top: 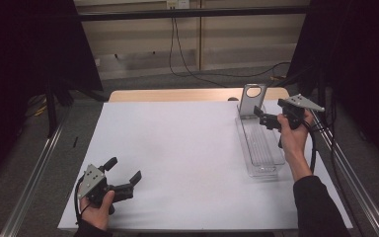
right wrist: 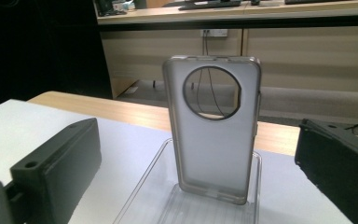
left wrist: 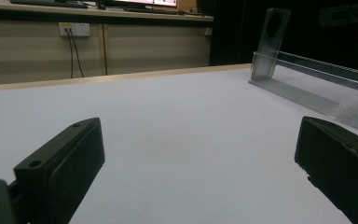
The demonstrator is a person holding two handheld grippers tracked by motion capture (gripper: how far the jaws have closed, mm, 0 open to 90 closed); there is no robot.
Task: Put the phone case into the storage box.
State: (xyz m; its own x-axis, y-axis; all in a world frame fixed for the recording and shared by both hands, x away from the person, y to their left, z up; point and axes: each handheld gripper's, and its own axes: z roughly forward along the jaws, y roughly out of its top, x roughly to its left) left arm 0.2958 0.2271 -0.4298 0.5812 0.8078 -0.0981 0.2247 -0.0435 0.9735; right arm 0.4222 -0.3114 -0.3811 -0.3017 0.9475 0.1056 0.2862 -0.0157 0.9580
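**Phone case upright in a clear tray, both grippers released**

The phone case (top: pixel 252 98) stands upright at the far end of a long clear plastic tray (top: pixel 271 168), near the far right corner of the white table cover (top: pixel 177 148). The right gripper (top: pixel 268 120) hovers just beside the case, above the tray, its jaws spread apart and holding nothing. The tray runs close along the cover's right edge, so there is little room on that side; to the left, the white surface lies wide open.

The right gripper view faces the case (right wrist: pixel 213 130) head-on: translucent grey, with a large round camera cut-out near the top, its foot resting inside the tray (right wrist: pixel 144 186), between the two black jaws but farther off. The left gripper view catches the case (left wrist: pixel 270 44) and tray (left wrist: pixel 317 100) from the side, well apart.

The left gripper (top: pixel 127 172) rests near the cover's near left corner, jaws released and empty.

A strip of wooden tabletop (top: pixel 177 94) shows beyond the cover. Behind are beige wall panels, a socket (left wrist: pixel 74 29) with hanging cables, and dark curtains on both sides.
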